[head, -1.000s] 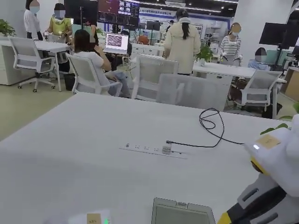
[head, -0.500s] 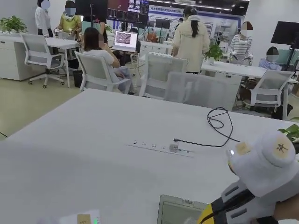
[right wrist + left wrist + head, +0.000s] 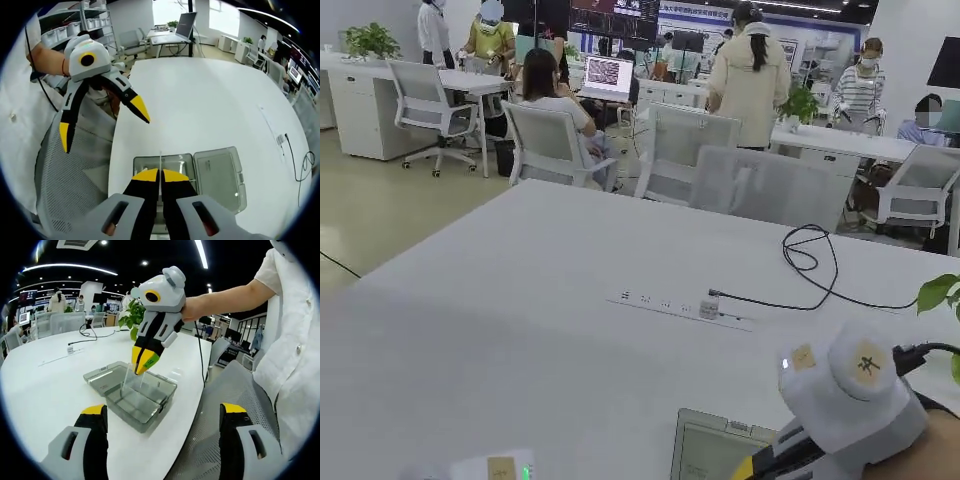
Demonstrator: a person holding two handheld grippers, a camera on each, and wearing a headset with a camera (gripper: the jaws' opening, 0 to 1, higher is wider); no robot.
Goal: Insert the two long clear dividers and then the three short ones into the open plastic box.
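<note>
The open clear plastic box (image 3: 145,422) sits near the table's edge with its lid (image 3: 101,376) folded flat beside it. My right gripper (image 3: 141,365) hangs over the box, shut on a clear divider (image 3: 133,382) that reaches down into it. In the right gripper view the divider (image 3: 160,161) shows edge-on, a thin line above the shut right gripper (image 3: 160,175), over the box (image 3: 138,163) and lid (image 3: 220,177). My left gripper (image 3: 162,427) is wide open with nothing in it, short of the box; it is also seen from the side (image 3: 102,123). The head view catches the lid (image 3: 715,445) and the right gripper (image 3: 752,470).
A power strip (image 3: 670,303) is set into the white table (image 3: 520,300), with a black cable (image 3: 810,255) running right from it. A plant leaf (image 3: 938,292) shows at the right. A grey mesh chair (image 3: 225,390) stands at the near edge. People and chairs are beyond.
The head camera has swung left and slightly up. The right gripper's body has shifted left in the head view, closer over the box lid.
</note>
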